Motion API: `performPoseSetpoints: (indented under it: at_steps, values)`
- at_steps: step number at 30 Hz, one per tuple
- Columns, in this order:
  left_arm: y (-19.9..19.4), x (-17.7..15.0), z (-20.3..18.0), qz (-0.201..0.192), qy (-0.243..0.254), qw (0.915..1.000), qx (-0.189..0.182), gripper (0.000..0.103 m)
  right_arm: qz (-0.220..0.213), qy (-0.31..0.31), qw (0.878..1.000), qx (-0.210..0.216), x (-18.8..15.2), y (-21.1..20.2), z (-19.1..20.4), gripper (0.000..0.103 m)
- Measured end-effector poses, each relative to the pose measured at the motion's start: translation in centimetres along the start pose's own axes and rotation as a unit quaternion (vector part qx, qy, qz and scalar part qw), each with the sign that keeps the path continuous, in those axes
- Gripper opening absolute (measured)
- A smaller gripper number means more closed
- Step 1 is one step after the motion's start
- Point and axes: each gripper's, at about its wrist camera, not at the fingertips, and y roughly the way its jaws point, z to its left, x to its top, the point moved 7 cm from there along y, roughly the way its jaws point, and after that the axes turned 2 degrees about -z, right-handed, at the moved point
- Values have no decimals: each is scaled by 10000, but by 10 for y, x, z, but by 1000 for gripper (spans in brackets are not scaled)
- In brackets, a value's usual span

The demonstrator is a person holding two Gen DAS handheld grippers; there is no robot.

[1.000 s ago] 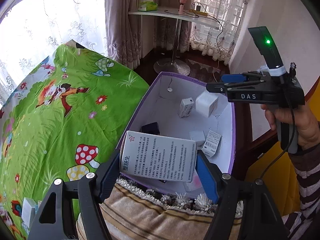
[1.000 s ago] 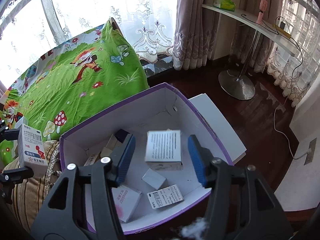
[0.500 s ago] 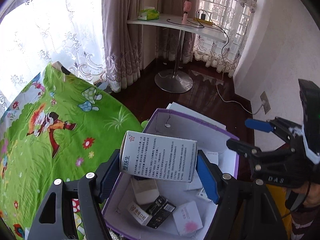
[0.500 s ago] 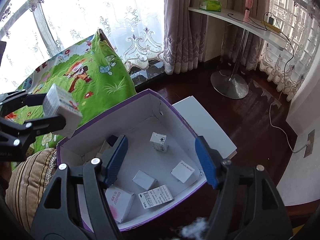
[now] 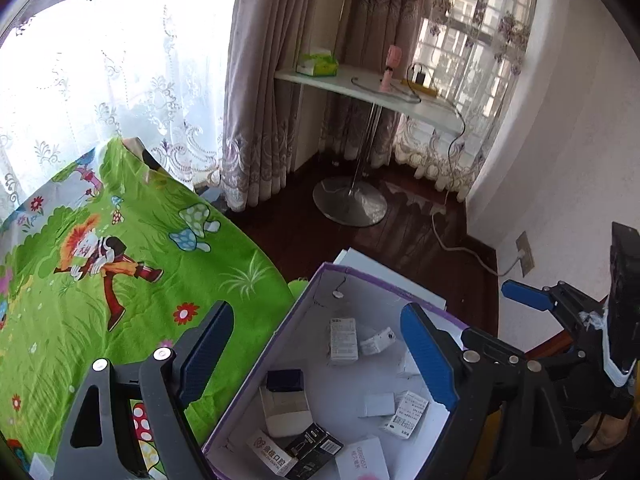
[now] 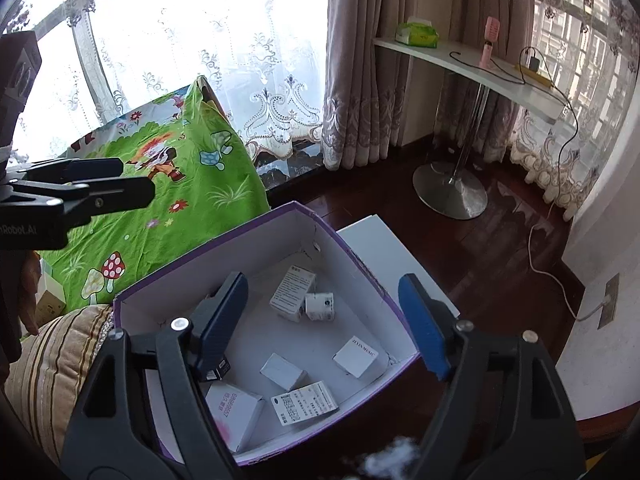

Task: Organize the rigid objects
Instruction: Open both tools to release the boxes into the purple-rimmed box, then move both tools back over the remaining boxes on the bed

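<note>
A purple-edged cardboard box [image 5: 362, 276] with a white inside holds several small cartons. A white medicine carton [image 5: 343, 339] lies flat near its far wall. My left gripper [image 5: 318, 356] hangs above the box, its jaws opening with nothing between them. In the right wrist view the same box [image 6: 200, 268] lies below my right gripper [image 6: 320, 320], whose jaws are also opening and empty. The medicine carton [image 6: 292, 292] rests beside a small white carton [image 6: 320, 307]. The left gripper [image 6: 138, 180] shows at the left edge, over the blanket.
A green cartoon blanket [image 5: 120, 280] covers the surface left of the box, and a striped cushion [image 6: 52, 360] lies at its near corner. A white lid [image 6: 384, 248] sits under the box. A white pedestal table [image 5: 360, 92], curtains, a wall socket and a cable stand beyond on dark wood floor.
The left gripper let go of the white medicine carton, which now lies in the box, and rose. The right gripper's carton also dropped in. Both jaws have widened.
</note>
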Motion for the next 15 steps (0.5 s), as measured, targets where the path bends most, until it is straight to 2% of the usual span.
performPoseSetpoints:
  at_steps: [2, 5, 8, 15]
  values:
    - [-16, 0, 6, -291, 53, 9996, 1, 86, -118, -88, 9999, -7, 4, -4, 10, 90]
    - [-39, -7, 16, -558, 82, 9984, -19, 86, -348, -240, 9991, 86, 10, -12, 29, 91]
    - [-57, -21, 27, -556, 74, 9984, 53, 86, -489, -451, 9974, 265, 14, -18, 52, 91]
    - [-102, -55, 69, -576, -407, 9972, 249, 86, -393, -840, 9891, 1143, 11, -25, 118, 91]
